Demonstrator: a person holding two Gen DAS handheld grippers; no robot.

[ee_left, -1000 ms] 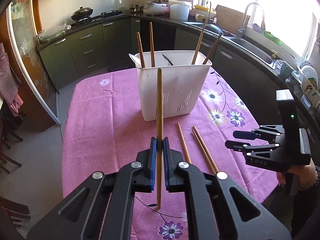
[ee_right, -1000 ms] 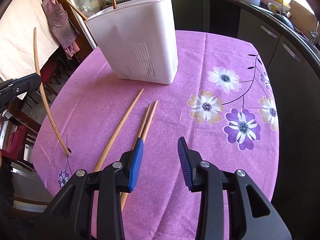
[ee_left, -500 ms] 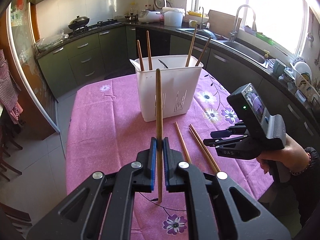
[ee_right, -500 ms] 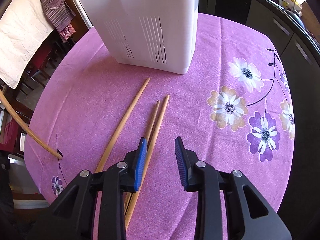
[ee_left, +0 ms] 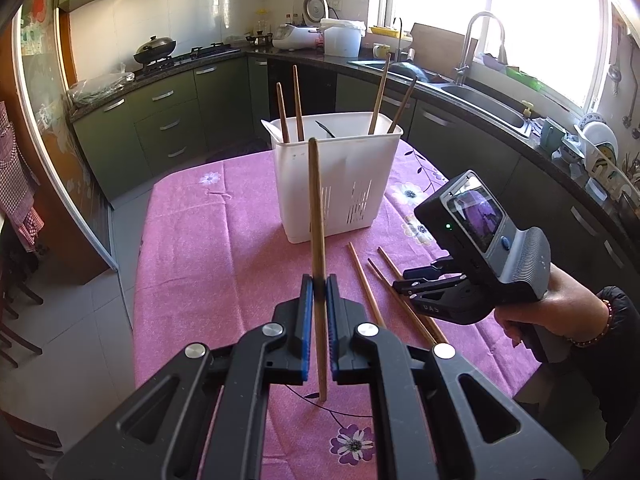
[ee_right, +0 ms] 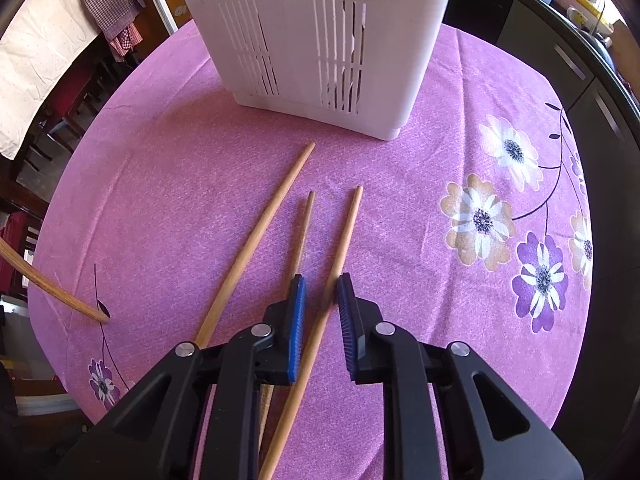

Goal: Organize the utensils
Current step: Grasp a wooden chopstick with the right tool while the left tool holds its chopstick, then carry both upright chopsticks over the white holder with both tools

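Pink flowered tablecloth (ee_right: pixel 420 240) covers the table, with dark green kitchen cabinets (ee_left: pixel 168 120) and a sink (ee_left: pixel 484 108) under a bright window behind it. My left claw (ee_left: pixel 316 292) has its blue pads pressed together on a single wooden chopstick (ee_left: pixel 316 216), which stands nearly upright; its lower tip hangs just above or on the cloth near the near edge, I cannot tell which. My right claw (ee_right: pixel 322 296) sits low over the cloth with its jaws partly apart, straddling the right-hand chopstick (ee_right: pixel 344 232) of three lying loose in front of the white utensil holder (ee_right: pixel 320 32). The pads are close to that stick, yet I see a gap on each side. The middle chopstick (ee_right: pixel 303 228) passes just outside the left pad, and the left-hand chopstick (ee_right: pixel 264 220) lies angled farther out. In the left wrist view, the person's right hand (ee_left: pixel 560 312) grips the handle from the table's right edge, tilting the tool down toward the sticks. The holder (ee_left: pixel 332 176) stands near the table's middle with four chopsticks (ee_left: pixel 288 108) already upright inside. Bare cloth lies open to the left of the holder and to the right of the loose sticks.
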